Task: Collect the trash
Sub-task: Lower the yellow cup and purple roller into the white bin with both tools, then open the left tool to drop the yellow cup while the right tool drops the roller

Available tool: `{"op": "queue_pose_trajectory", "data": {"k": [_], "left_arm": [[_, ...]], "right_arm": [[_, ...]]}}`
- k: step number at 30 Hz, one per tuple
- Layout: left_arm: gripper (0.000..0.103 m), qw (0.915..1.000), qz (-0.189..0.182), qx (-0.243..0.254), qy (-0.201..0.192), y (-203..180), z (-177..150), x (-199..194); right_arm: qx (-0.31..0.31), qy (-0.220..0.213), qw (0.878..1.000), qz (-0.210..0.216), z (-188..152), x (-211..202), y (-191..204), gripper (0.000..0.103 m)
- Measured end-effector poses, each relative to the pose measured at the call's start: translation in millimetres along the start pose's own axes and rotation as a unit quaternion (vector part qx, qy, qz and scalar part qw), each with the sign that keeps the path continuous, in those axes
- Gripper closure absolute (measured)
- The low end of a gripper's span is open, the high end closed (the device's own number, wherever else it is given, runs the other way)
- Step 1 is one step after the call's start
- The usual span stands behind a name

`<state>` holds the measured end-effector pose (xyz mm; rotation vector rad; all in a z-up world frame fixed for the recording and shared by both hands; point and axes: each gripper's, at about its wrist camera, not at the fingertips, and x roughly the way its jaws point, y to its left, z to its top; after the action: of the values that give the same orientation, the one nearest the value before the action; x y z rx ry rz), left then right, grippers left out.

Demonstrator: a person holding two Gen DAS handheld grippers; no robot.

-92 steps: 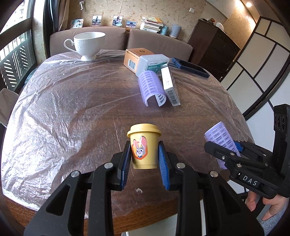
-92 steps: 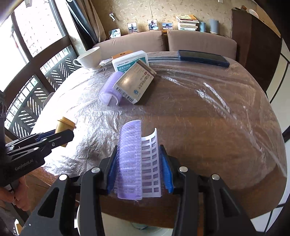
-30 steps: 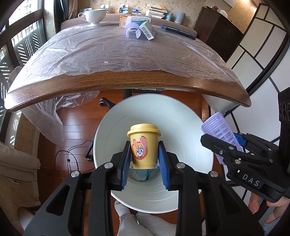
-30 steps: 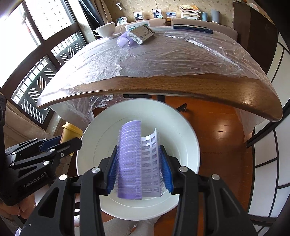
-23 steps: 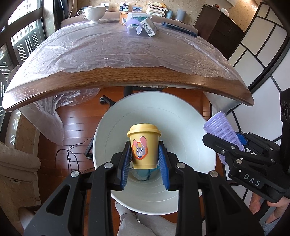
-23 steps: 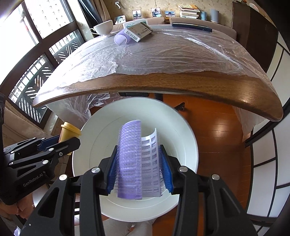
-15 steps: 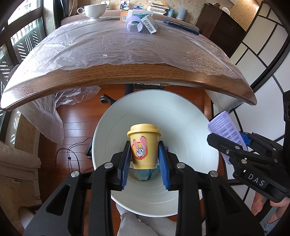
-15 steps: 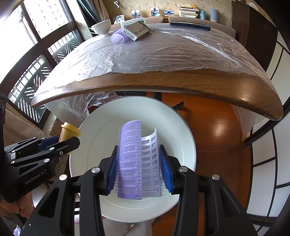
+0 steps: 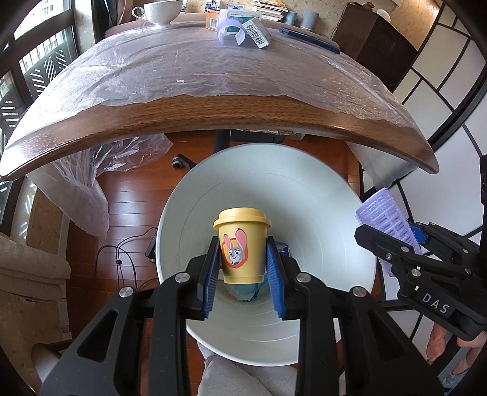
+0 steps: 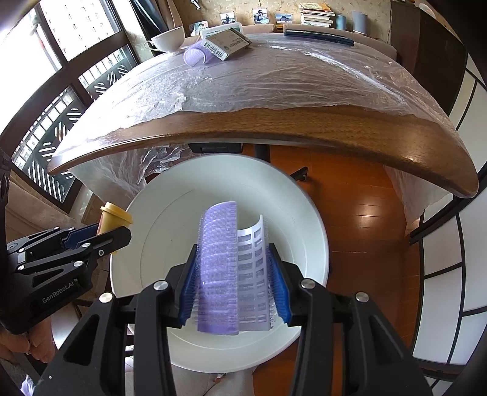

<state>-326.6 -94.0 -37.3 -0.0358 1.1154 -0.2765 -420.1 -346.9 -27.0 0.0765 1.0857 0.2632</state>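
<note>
Both grippers hung over my white bin point(image 9: 319, 195), below the table point(image 9: 213, 115) edge.
Left gripper point(image 9: 243, 268) clamped the yellow cup point(image 9: 242, 243), right gripper point(image 10: 232, 286) the purple roller point(image 10: 217, 268); blue scrap point(image 9: 245, 292) inside.

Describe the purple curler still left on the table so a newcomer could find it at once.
Start at the wooden table under clear plastic film and go to its far edge. Beside the white teacup lie small boxes; the purple curler lies against them, the only ribbed, open-sided lilac cylinder there.
</note>
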Motion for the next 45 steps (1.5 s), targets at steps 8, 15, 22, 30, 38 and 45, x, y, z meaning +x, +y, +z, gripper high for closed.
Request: {"op": "queue_pose_trajectory", "data": {"k": [8,15,22,30,38,45], "left_arm": [[0.072,0.9999,0.007,-0.001,0.011,5.2,-0.8,9.3],[0.072,0.9996,0.013,0.005,0.024,7.6,-0.4,21.5],[0.072,0.9988,0.019,0.013,0.044,6.6,0.4,37.6],[0.071,0.9974,0.019,0.019,0.067,10.4,-1.5,53.9],[0.047,0.9979,0.023,0.012,0.059,16.1,0.0,52.0],[0.028,0.9991,0.027,0.008,0.030,12.5,1.1,28.9]], "right_arm": [[-0.001,0.010,1.000,-0.004,-0.7,8.8,-0.5,0.061],[0.001,0.022,1.000,-0.007,0.2,20.5,-3.8,0.061],[0.011,0.039,0.999,-0.010,-0.2,36.7,-9.5,0.061],[0.019,0.057,0.998,-0.008,-3.0,50.5,-13.9,0.061],[0.043,0.043,0.998,-0.011,0.6,41.2,-20.8,0.028],[0.064,0.001,0.998,0.019,13.0,2.1,-27.8,0.011]]}}
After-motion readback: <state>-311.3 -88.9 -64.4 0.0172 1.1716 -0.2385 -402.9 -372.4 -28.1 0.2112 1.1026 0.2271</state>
